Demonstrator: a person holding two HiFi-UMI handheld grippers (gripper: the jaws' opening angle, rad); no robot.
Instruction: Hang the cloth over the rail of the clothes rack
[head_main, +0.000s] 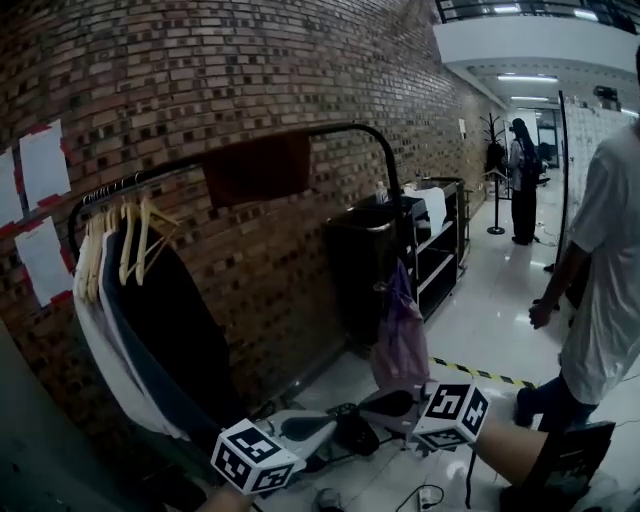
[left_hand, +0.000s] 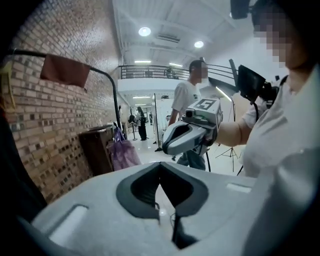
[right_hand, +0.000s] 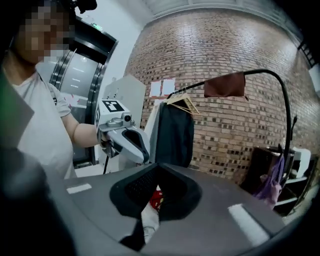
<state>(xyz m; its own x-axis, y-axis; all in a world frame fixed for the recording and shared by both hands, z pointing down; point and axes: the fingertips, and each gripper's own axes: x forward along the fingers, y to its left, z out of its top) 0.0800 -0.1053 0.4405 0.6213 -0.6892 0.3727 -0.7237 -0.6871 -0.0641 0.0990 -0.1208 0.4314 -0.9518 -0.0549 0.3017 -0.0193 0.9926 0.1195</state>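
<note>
A dark red cloth (head_main: 258, 168) hangs draped over the black rail (head_main: 340, 130) of the clothes rack against the brick wall. It also shows in the left gripper view as the cloth (left_hand: 65, 71) and in the right gripper view as the cloth (right_hand: 225, 85). My left gripper (head_main: 318, 426) and right gripper (head_main: 378, 404) are low down in front of the rack, well below the cloth, tips pointing toward each other. Both are shut with nothing in them. From the left gripper (left_hand: 160, 200) I see the right gripper (left_hand: 172, 142). From the right gripper (right_hand: 155, 200) I see the left gripper (right_hand: 137, 147).
Dark and light clothes on wooden hangers (head_main: 140, 300) fill the rack's left end. A black cart (head_main: 400, 250) with a purple bag (head_main: 400, 340) stands at its right end. A person in a white shirt (head_main: 600, 280) stands at the right; striped floor tape (head_main: 480, 373) and cables lie nearby.
</note>
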